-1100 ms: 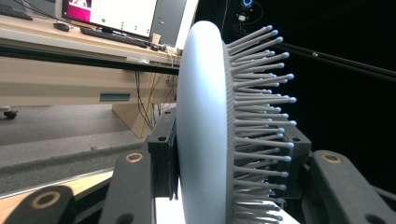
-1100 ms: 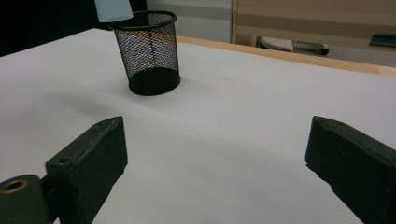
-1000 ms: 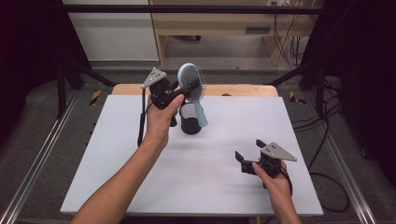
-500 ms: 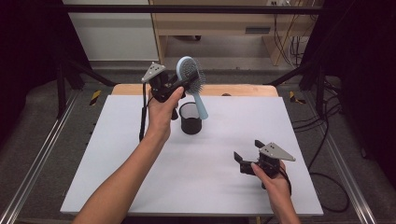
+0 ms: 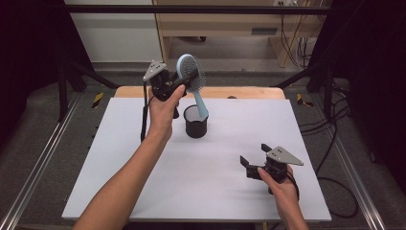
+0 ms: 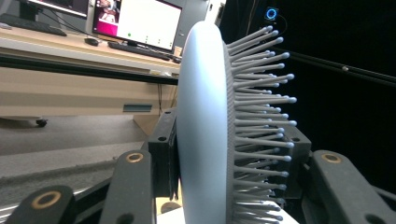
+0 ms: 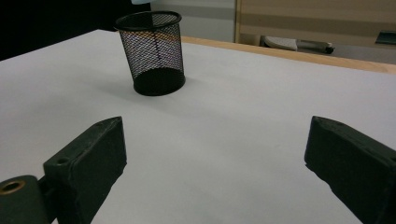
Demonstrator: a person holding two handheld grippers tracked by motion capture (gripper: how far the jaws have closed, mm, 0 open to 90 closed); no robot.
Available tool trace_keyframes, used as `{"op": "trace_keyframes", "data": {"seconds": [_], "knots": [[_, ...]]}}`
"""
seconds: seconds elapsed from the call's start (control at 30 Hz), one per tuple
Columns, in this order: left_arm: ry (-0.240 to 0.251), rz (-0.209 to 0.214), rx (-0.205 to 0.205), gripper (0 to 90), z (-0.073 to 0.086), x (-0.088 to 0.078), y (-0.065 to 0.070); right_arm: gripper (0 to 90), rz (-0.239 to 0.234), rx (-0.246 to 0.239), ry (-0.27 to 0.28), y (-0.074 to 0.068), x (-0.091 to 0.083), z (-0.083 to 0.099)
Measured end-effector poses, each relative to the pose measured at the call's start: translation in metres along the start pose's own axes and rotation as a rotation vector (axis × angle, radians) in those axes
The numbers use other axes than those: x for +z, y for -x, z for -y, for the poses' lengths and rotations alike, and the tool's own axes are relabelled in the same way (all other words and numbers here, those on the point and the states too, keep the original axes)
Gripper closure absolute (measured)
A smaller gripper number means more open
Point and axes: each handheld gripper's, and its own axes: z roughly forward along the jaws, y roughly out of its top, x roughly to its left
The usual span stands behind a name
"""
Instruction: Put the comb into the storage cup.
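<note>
In the high view, the left claw (image 5: 184, 82) is clamped on the head of a pale blue hairbrush (image 5: 191, 79), holding it up in the air with its handle pointing down toward a black mesh cup (image 5: 196, 121) that stands on the white counter (image 5: 143, 191). The handle tip sits just at the cup's rim, so it is hard to tell whether it is inside or just behind. The right claw (image 5: 250, 163) rests low near the counter's near right corner, its jaws apart and holding nothing. In the left gripper view, the hairbrush (image 6: 205, 135) is seen edge-on between the jaws: a smooth rounded back on one side, and rows of grey ball-tipped bristles on the other. One jaw presses into those springy bristles rather than a firm face, so the brush could twist or slip out. In the right gripper view, the mesh cup (image 7: 152, 51) stands upright, well beyond the spread jaws. It looks light and nothing steadies it, so a handle pushing against its rim could tip it over.
</note>
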Motion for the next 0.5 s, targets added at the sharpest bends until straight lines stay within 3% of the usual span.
{"op": "trace_keyframes", "data": {"seconds": [0.5], "knots": [[0.005,-0.051,0.02,52.4,0.0,0.0,-0.014,5.6,-0.007,0.001,-0.002,0.001,0.0,0.0]]}}
